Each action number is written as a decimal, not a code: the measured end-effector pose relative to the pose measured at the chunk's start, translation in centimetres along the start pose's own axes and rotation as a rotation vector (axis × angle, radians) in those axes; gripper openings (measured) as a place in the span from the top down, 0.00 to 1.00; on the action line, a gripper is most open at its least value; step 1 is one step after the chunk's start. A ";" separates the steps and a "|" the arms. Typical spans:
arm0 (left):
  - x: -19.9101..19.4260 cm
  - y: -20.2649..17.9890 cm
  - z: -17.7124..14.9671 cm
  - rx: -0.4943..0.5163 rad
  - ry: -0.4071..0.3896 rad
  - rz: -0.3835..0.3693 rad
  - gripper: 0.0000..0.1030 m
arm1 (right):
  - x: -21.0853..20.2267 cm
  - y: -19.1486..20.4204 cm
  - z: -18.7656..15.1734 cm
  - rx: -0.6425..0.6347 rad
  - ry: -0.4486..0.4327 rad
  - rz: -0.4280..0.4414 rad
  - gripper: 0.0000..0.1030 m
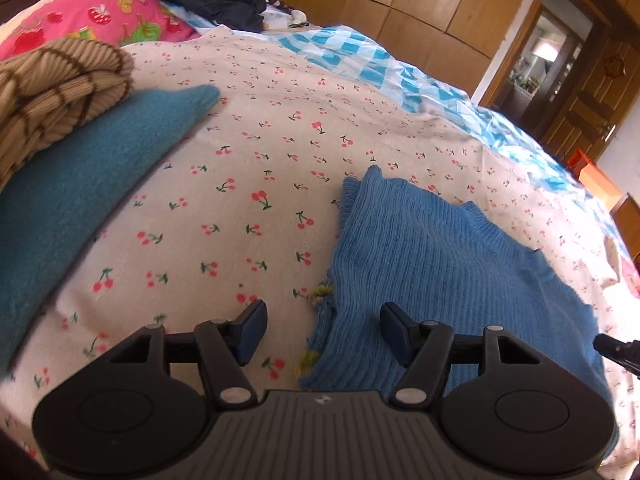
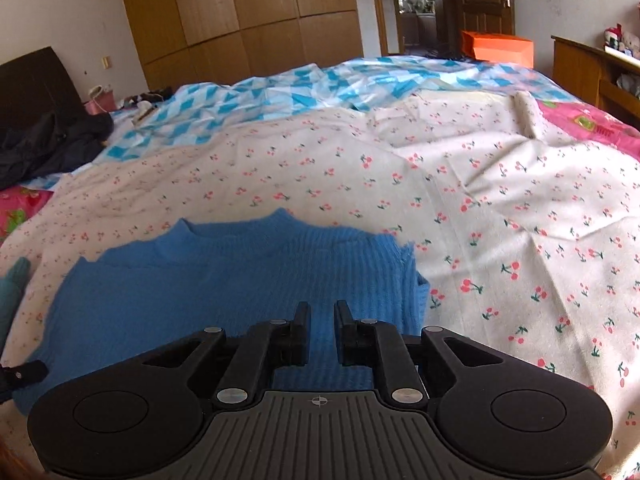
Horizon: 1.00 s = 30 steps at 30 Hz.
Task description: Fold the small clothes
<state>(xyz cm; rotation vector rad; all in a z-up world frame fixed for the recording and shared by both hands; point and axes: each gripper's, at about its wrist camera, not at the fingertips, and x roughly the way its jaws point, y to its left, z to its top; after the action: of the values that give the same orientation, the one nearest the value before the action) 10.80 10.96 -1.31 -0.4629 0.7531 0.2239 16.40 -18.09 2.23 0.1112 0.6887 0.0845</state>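
Sweater point(image 2: 224, 280) flat on bedsheet point(image 2: 480, 208); folded clothes pile point(image 1: 72, 152) to its left, jacket point(image 2: 48, 144) behind.

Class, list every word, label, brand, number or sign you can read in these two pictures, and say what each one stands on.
No readable words or numbers anywhere.
Left hand-held gripper: a small pale logo on its body, no letters.
Right hand-held gripper: a crosshair mark only.
Door: a red hanging ornament, too blurred to read.
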 end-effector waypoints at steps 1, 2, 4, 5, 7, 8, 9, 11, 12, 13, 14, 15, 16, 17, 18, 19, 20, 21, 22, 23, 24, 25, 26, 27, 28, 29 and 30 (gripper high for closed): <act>-0.3 0.1 -0.2 -0.009 -0.002 0.003 0.35 | -0.2 0.6 0.0 -0.017 -0.007 0.012 0.86; -0.6 0.3 -0.4 -0.015 -0.004 0.004 0.35 | -0.4 1.3 -0.1 -0.035 -0.007 0.032 0.85; -0.8 0.5 -0.5 -0.017 -0.005 0.002 0.35 | 0.0 2.5 -0.6 -0.055 0.023 0.057 0.83; -0.7 0.5 -0.5 -0.011 -0.001 0.003 0.35 | 0.6 3.1 -1.0 -0.067 0.058 0.060 0.83; 0.0 0.4 -0.6 0.013 0.023 0.016 0.35 | 2.1 3.9 -2.0 -0.109 0.123 0.030 0.83; 0.3 0.4 -0.7 0.026 0.031 0.023 0.35 | 2.4 4.2 -2.3 -0.126 0.127 0.016 0.83; 0.4 0.3 -0.7 0.036 0.033 0.025 0.36 | 2.1 4.5 -2.2 -0.133 0.119 0.005 0.83; 0.0 0.3 -0.7 0.035 0.024 0.016 0.39 | 1.3 5.0 -1.8 -0.131 0.105 0.014 0.80; -0.3 0.4 -0.7 0.027 0.021 0.004 0.40 | 0.9 5.3 -1.5 -0.132 0.100 0.028 0.80; -0.6 0.6 -0.6 0.013 0.021 -0.015 0.41 | 0.6 5.6 -1.3 -0.138 0.095 0.037 0.80; -0.9 0.7 -0.6 0.000 0.020 -0.032 0.42 | 0.3 6.0 -1.0 -0.151 0.090 0.041 0.80; -1.2 0.8 -0.6 -0.009 0.018 -0.046 0.42 | 0.1 6.5 -0.8 -0.164 0.086 0.045 0.80; -1.4 0.9 -0.7 -0.012 0.017 -0.050 0.42 | 0.0 7.0 -0.6 -0.173 0.085 0.053 0.80; -1.6 0.9 -0.8 -0.011 0.022 -0.051 0.42 | 0.0 7.5 -0.4 -0.176 0.087 0.065 0.80; -1.5 1.0 -0.9 -0.013 0.034 -0.054 0.42 | 0.2 8.0 -0.1 -0.175 0.095 0.084 0.80; -1.5 1.1 -1.1 -0.019 0.050 -0.058 0.42 | 0.5 8.5 0.1 -0.173 0.107 0.102 0.80; -1.4 1.3 -1.2 -0.029 0.067 -0.066 0.42 | 0.8 9.2 0.4 -0.171 0.122 0.120 0.80; -1.4 1.4 -1.3 -0.039 0.073 -0.073 0.42 | 1.0 9.7 0.7 -0.168 0.133 0.138 0.80; -1.5 1.4 -1.3 -0.044 0.072 -0.080 0.42 | 1.2 10.4 1.0 -0.165 0.143 0.160 0.80; -1.6 1.5 -1.3 -0.050 0.069 -0.087 0.42 | 1.4 11.1 1.4 -0.164 0.146 0.183 0.80; -1.6 1.6 -1.2 -0.058 0.068 -0.094 0.42 | 1.7 11.8 1.8 -0.171 0.150 0.202 0.79; -1.6 1.7 -1.2 -0.068 0.069 -0.099 0.42 | 2.0 12.6 2.1 -0.183 0.160 0.219 0.78; -1.5 1.9 -1.2 -0.075 0.072 -0.103 0.42 | 2.4 13.6 2.5 -0.196 0.172 0.235 0.77; -1.4 2.0 -1.1 -0.082 0.076 -0.107 0.42 | 2.8 14.4 2.8 -0.207 0.182 0.248 0.75; -1.4 2.1 -1.1 -0.086 0.078 -0.110 0.42 | 3.3 15.2 3.1 -0.218 0.193 0.260 0.73; -1.4 2.1 -1.1 -0.087 0.078 -0.115 0.42 | 3.9 16.1 3.5 -0.228 0.208 0.272 0.72; -1.4 2.1 -1.1 -0.088 0.077 -0.117 0.42 | 4.4 16.9 3.8 -0.237 0.220 0.282 0.70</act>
<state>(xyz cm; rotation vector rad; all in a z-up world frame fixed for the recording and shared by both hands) 8.41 12.26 -1.75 -0.5998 0.7913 0.1302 21.47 -1.07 4.57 -0.0300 0.8740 0.4523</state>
